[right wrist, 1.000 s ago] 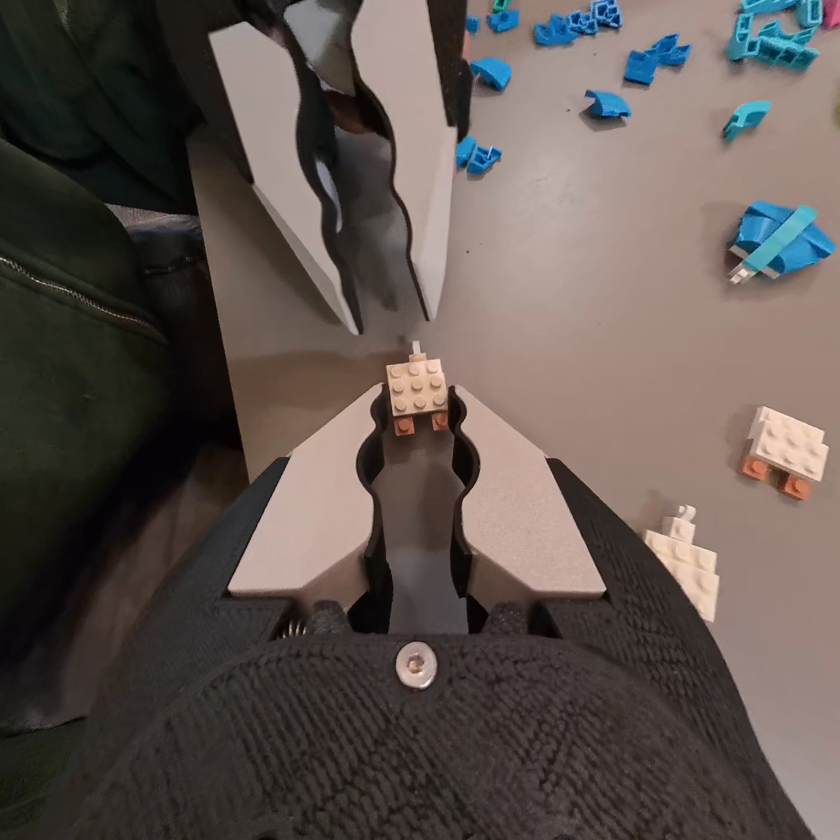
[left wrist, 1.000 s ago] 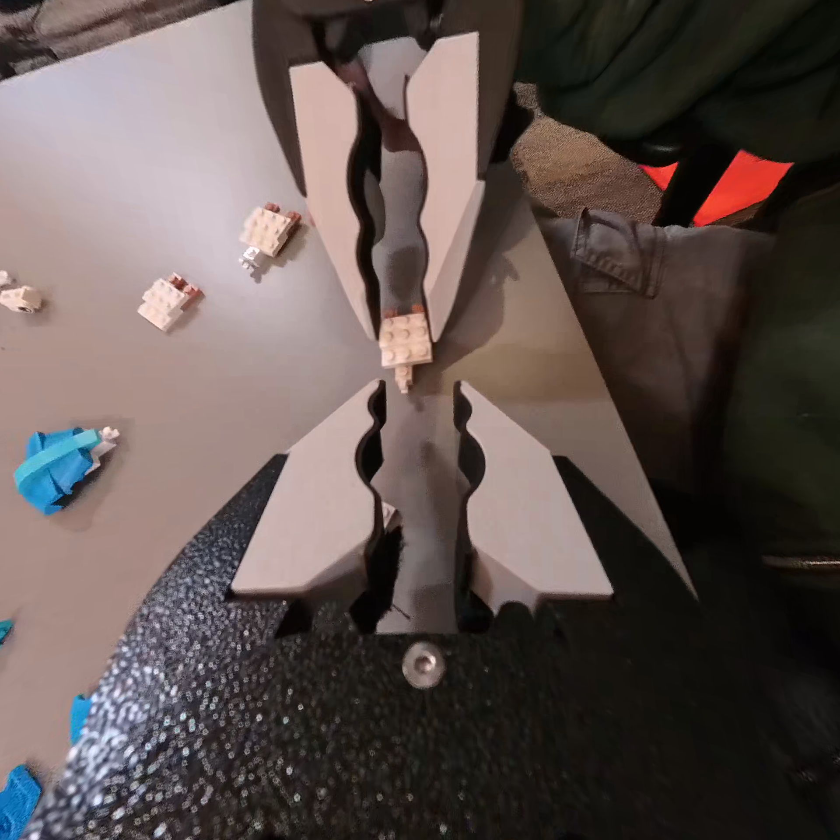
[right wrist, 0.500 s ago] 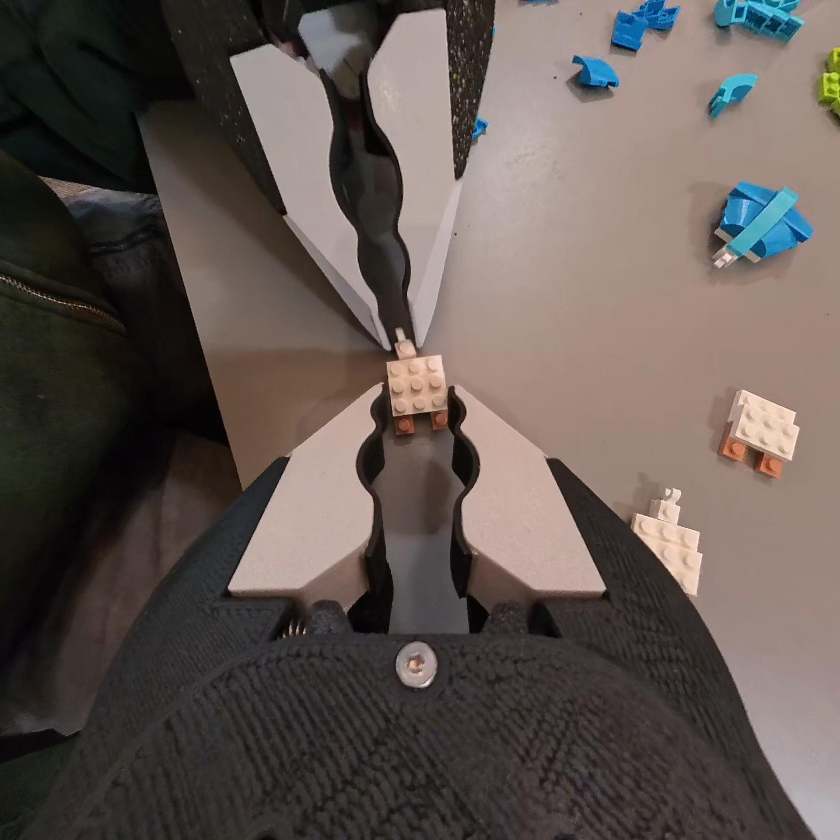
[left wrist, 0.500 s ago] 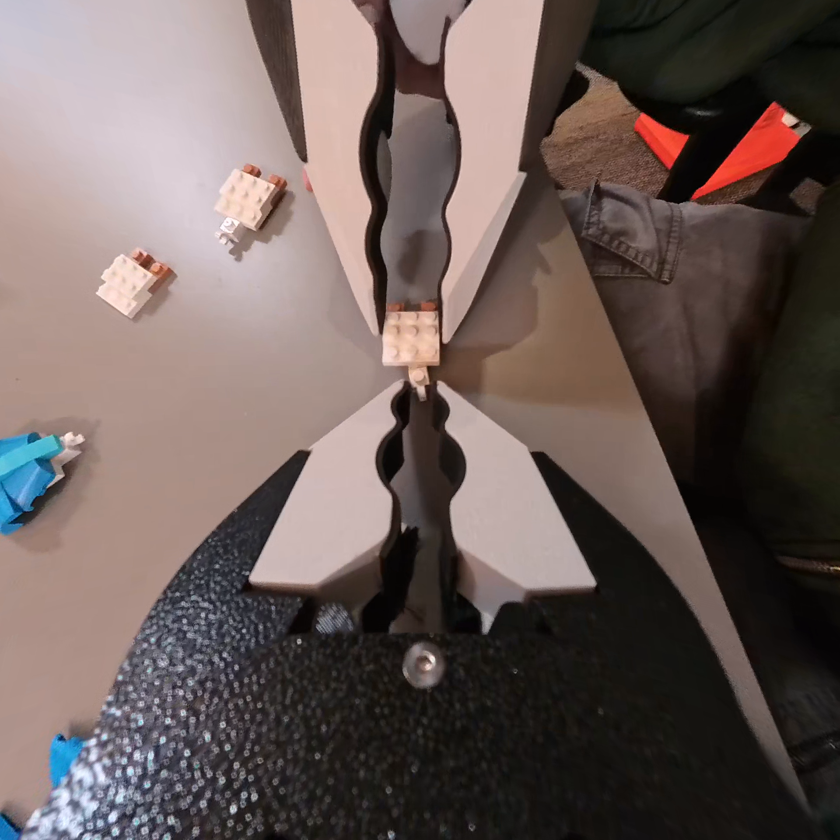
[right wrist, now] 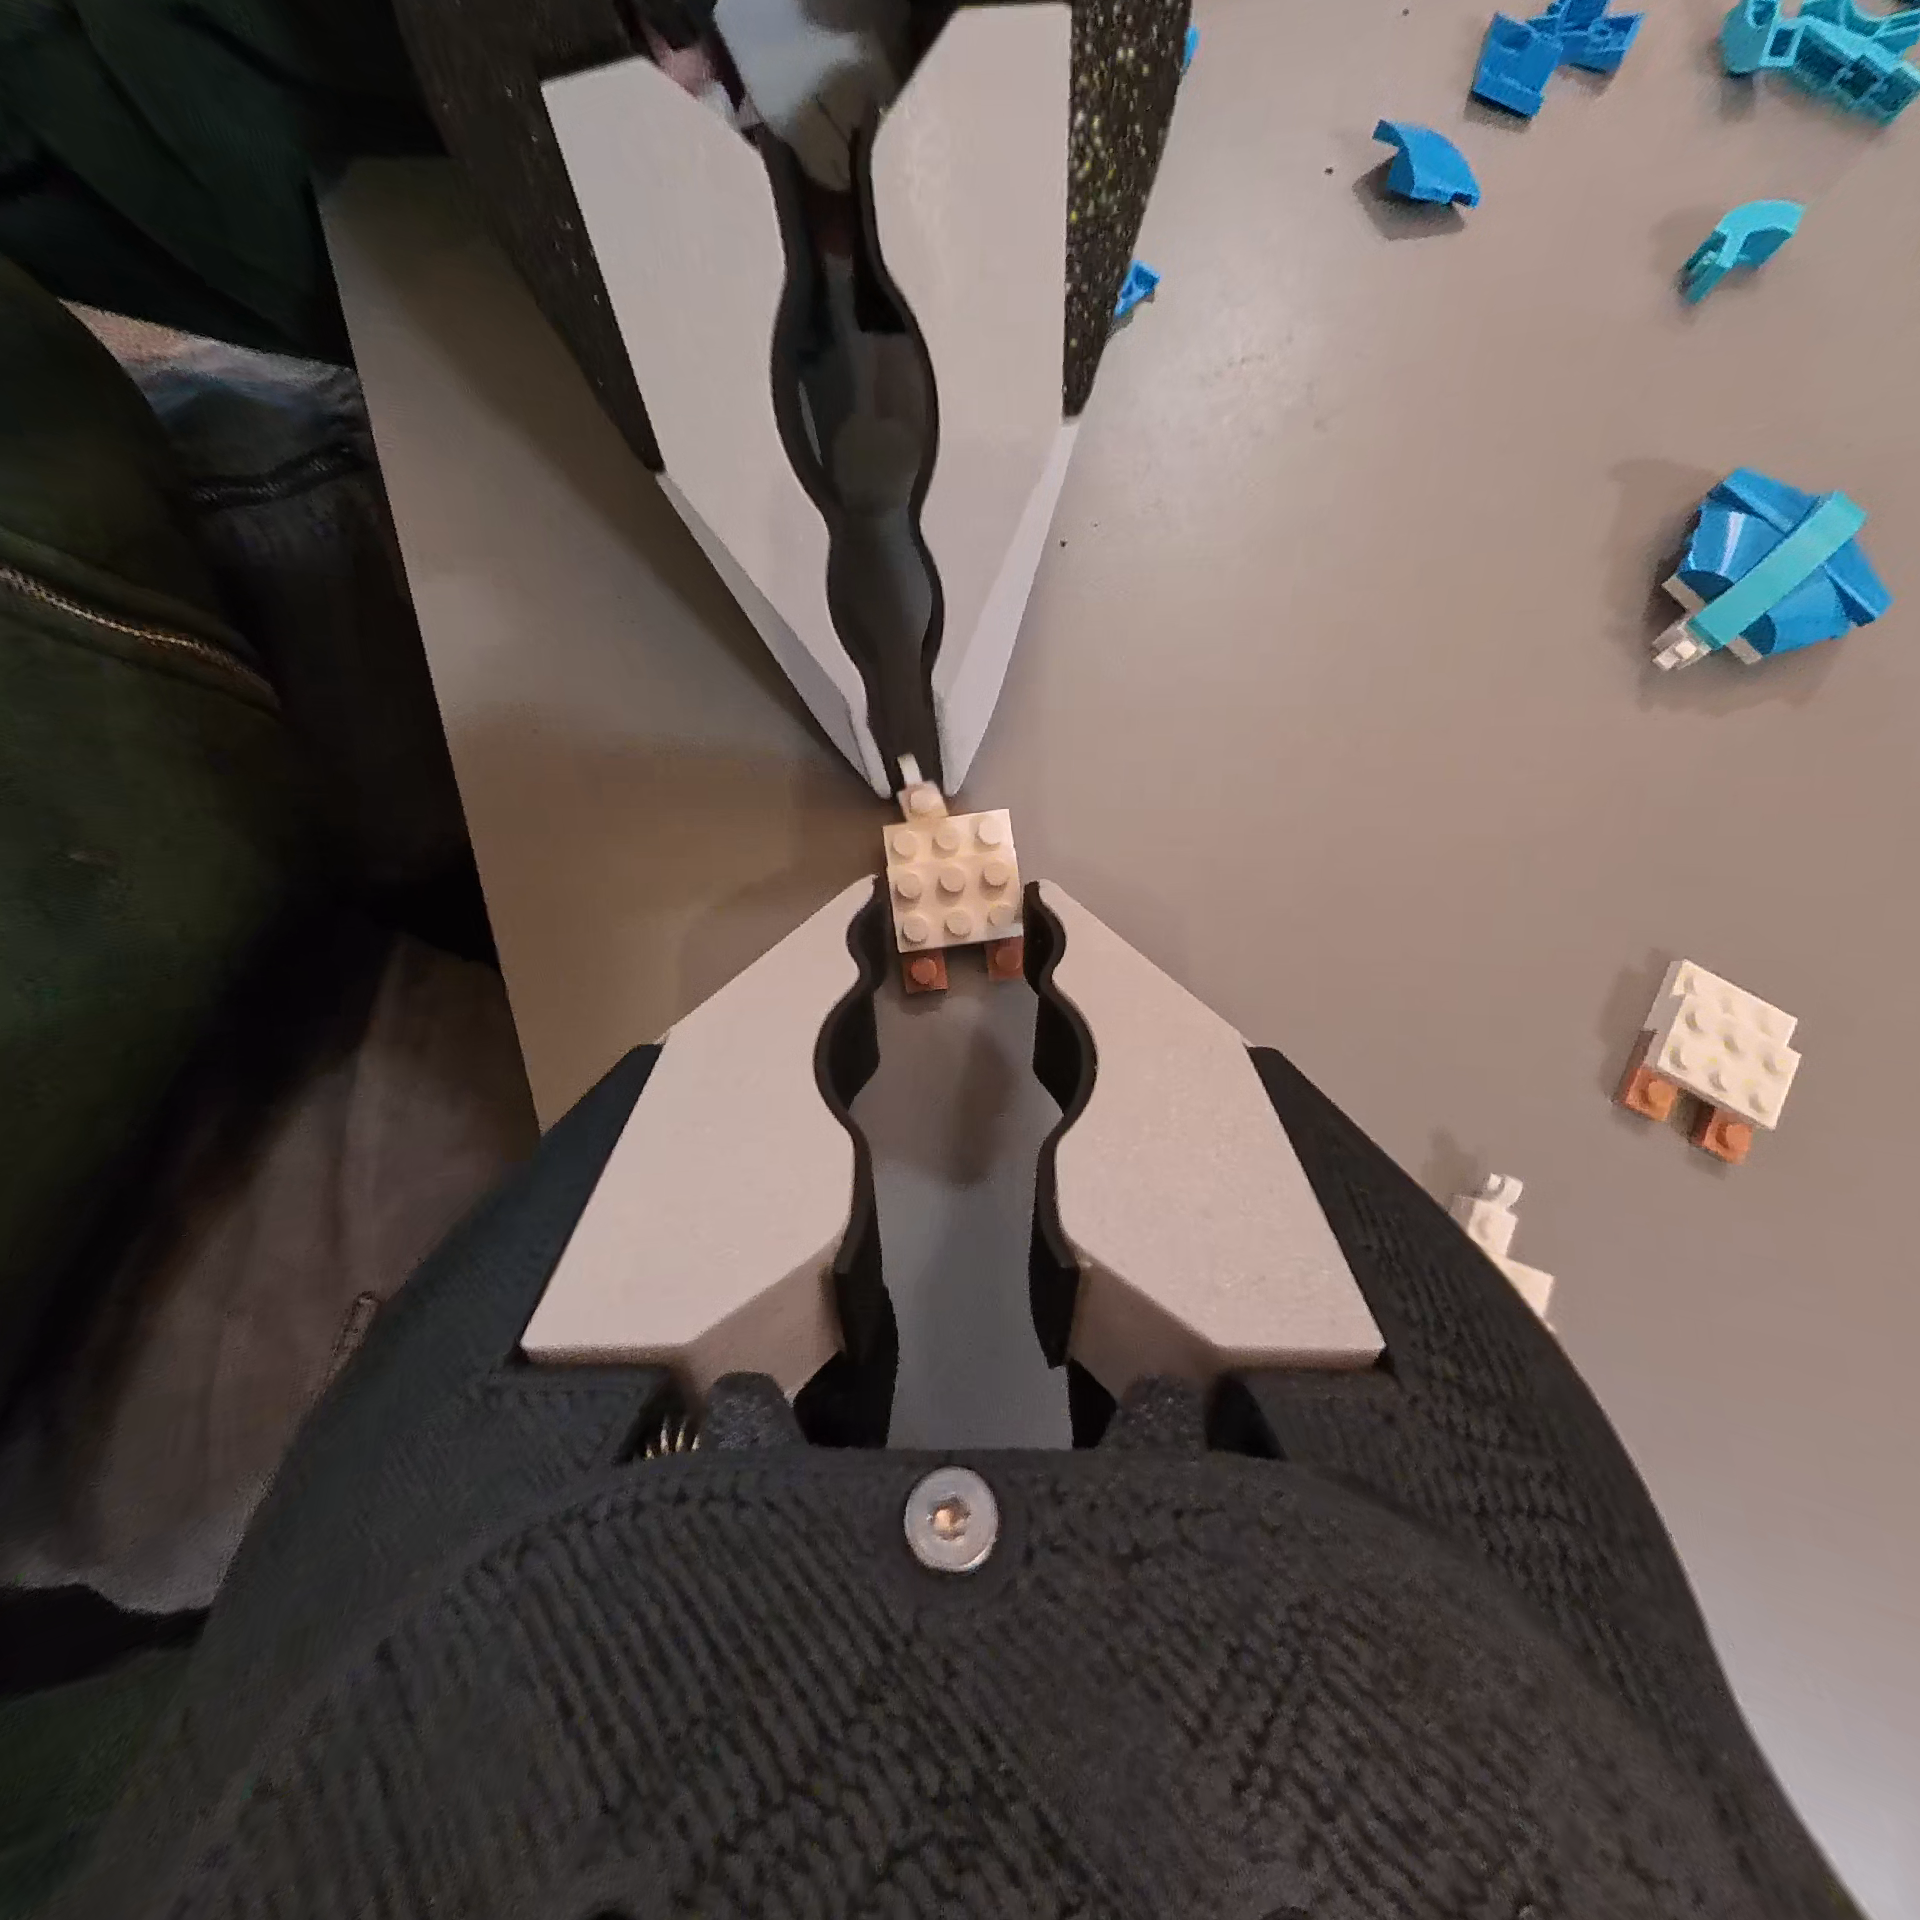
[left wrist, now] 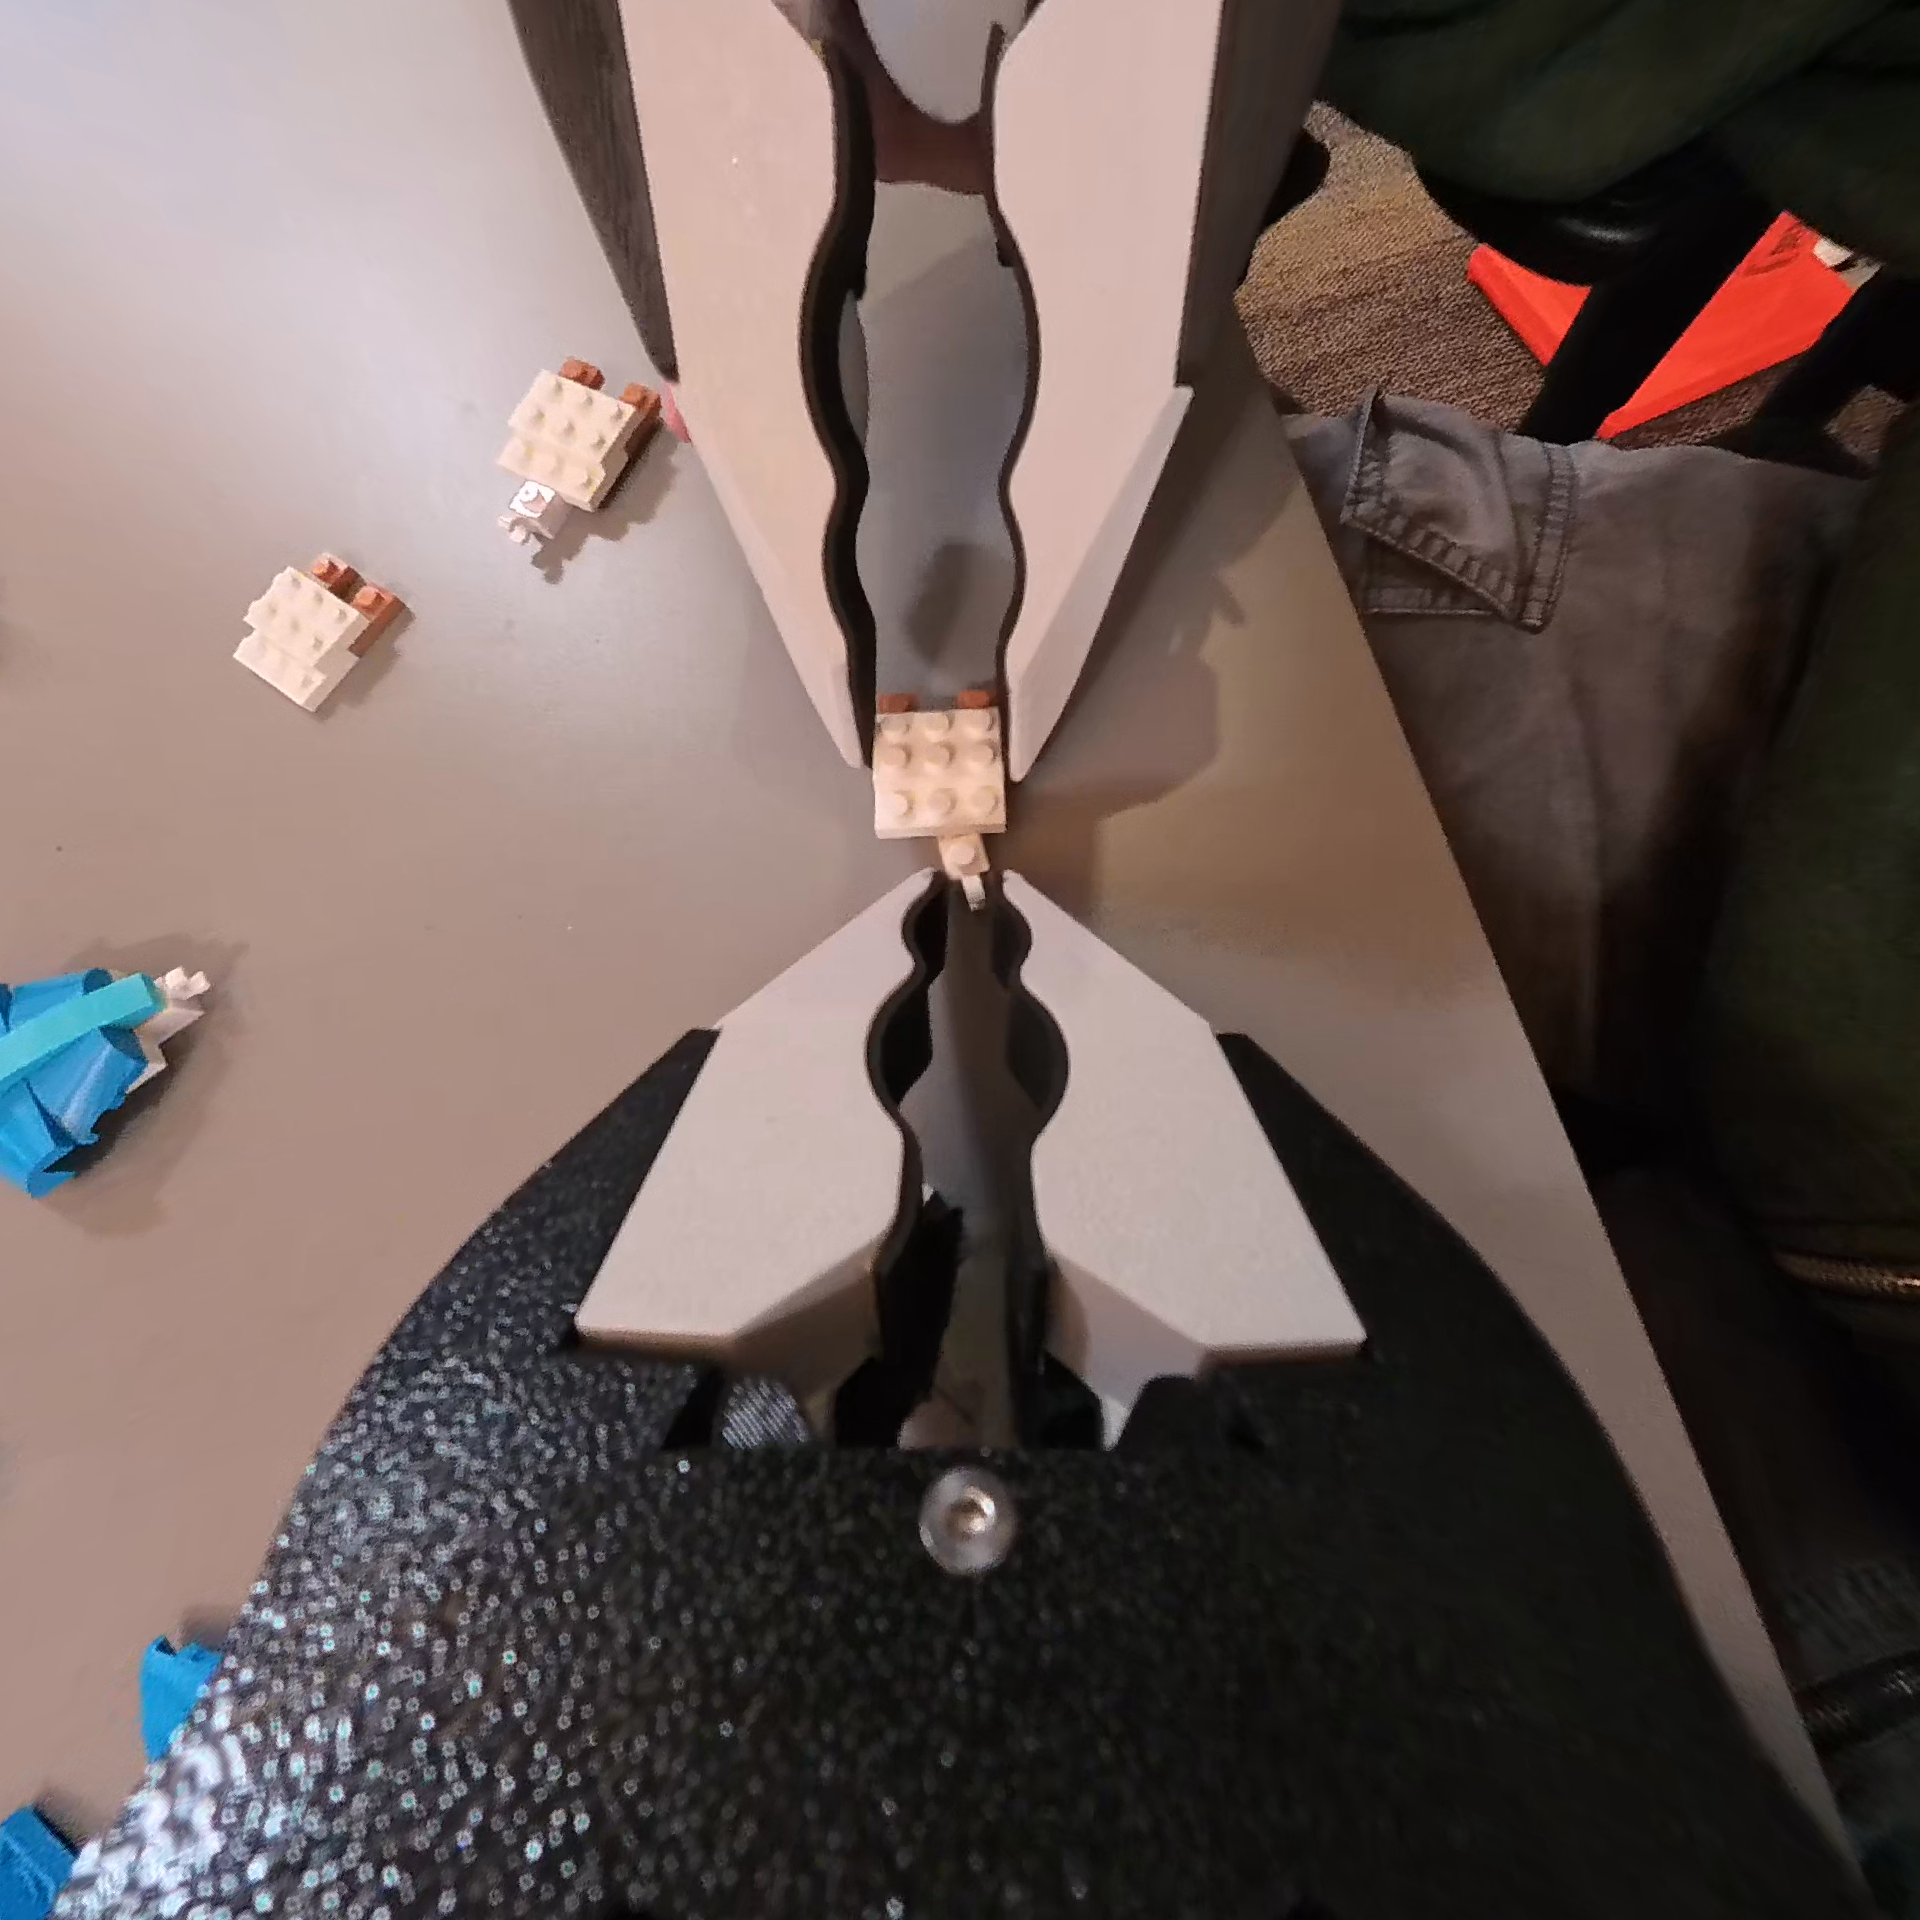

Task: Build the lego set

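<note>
Right gripper: clenched on a cream brick build with brown feet, held just above the grey table.
Left gripper: tips flank the build's small white peg — whether they press on it, cannot tell.
Handling: the peg looks slight, so a square, gentle pinch seems wise.
Count: three cream builds — one held, two lying; one blue build; several loose blue pieces.

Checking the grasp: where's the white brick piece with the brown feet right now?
In the right wrist view, centre: the brick piece sits clamped in the right gripper, the left gripper meeting its small front peg.
</note>
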`<state>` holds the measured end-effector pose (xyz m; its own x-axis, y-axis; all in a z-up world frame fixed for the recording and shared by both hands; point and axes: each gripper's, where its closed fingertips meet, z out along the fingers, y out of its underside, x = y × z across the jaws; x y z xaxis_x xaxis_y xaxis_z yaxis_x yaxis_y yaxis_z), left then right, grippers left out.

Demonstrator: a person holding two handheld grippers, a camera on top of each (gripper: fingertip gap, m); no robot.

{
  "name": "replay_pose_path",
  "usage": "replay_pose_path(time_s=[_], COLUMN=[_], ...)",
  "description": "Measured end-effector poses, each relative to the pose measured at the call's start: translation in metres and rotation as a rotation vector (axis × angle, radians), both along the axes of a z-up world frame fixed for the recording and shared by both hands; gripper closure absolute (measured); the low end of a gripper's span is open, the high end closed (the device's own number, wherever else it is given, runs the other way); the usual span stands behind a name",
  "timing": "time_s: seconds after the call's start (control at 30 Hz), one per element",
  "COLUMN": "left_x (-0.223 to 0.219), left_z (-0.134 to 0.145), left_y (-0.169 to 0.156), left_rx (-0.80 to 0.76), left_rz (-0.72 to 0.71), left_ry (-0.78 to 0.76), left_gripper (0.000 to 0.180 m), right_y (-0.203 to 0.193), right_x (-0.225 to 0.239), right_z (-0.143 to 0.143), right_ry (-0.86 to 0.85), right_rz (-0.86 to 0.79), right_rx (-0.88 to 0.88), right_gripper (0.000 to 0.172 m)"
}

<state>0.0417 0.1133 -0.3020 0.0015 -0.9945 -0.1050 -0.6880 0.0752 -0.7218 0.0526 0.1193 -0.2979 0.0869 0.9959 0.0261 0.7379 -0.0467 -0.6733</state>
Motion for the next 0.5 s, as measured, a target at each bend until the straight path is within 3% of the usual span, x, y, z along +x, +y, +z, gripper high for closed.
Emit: replay_pose_path(time_s=[0.03, 0.5], left_x=[-0.0001, 0.0004], left_z=[-0.0001, 0.0004], left_y=[0.0001, 0.0009], left_rx=[-0.002, 0.042], left_rz=[-0.001, -0.033], left_ry=[0.003, 0.015], left_gripper=[0.175, 0.177], right_y=[0.0002, -0.0038], right_x=[-0.0001, 0.0006], right_z=[-0.0002, -0.0045], right_ry=[-0.012, -0.142], right_rz=[0.008, 0.067], right_rx=[0.003, -0.001], right_gripper=[0.147, 0.144])
